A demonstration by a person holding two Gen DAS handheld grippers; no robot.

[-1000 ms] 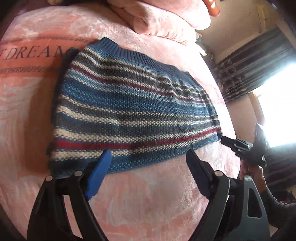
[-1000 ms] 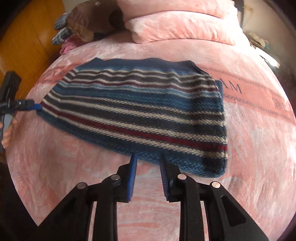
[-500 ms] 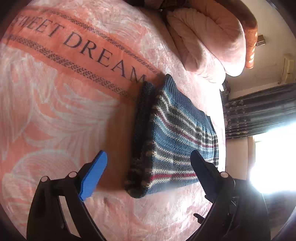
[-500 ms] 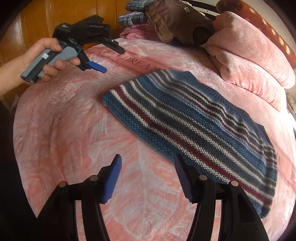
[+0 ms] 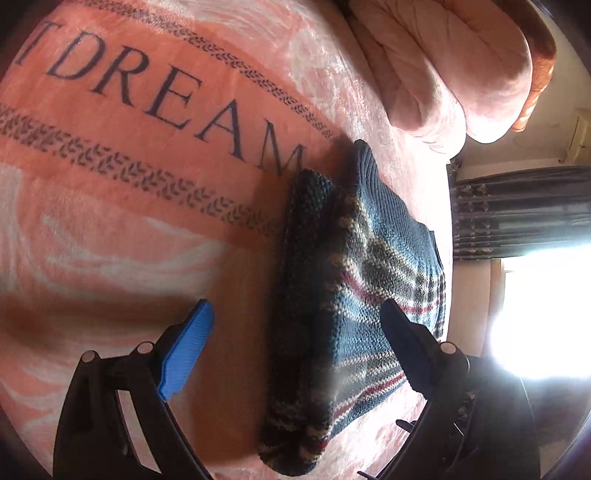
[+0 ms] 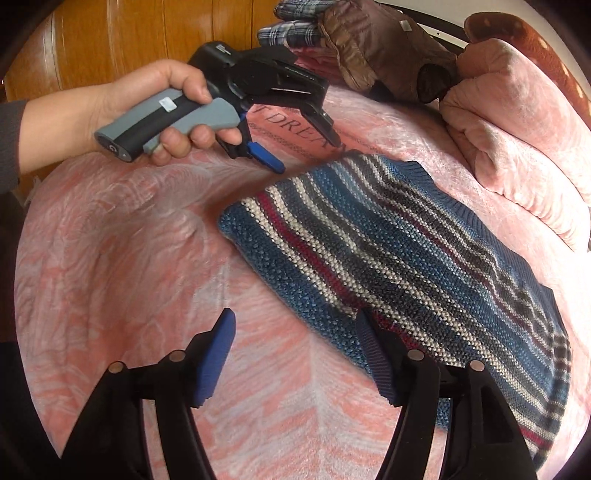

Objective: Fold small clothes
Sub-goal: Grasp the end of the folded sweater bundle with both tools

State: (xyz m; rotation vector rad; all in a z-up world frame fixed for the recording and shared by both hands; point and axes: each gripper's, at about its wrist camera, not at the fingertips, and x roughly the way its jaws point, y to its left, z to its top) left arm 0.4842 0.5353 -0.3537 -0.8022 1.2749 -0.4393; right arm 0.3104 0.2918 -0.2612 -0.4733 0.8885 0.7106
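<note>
A blue knit sweater (image 6: 388, 266) with white, grey and red stripes lies folded flat on the pink bedspread (image 6: 129, 258). In the left wrist view the sweater (image 5: 354, 295) is seen end-on, its thick folded edge toward me. My left gripper (image 5: 295, 339) hovers open just short of that edge, nothing between its fingers. The same left gripper (image 6: 306, 151), held in a hand (image 6: 155, 107), hangs open above the sweater's far corner in the right wrist view. My right gripper (image 6: 295, 350) stands open at the sweater's near long edge, its right finger (image 6: 373, 354) over the knit.
Pink pillows (image 6: 517, 122) lie at the bed's head beyond the sweater. A brown jacket (image 6: 384, 48) and plaid clothes (image 6: 291, 26) are piled at the back. A wooden wall (image 6: 110, 40) is on the left; dark curtains (image 5: 517, 214) and a bright window on the other side.
Both grippers swung from the sweater's long sides toward its end. The right gripper opened from nearly shut. The left gripper came closer to the folded edge.
</note>
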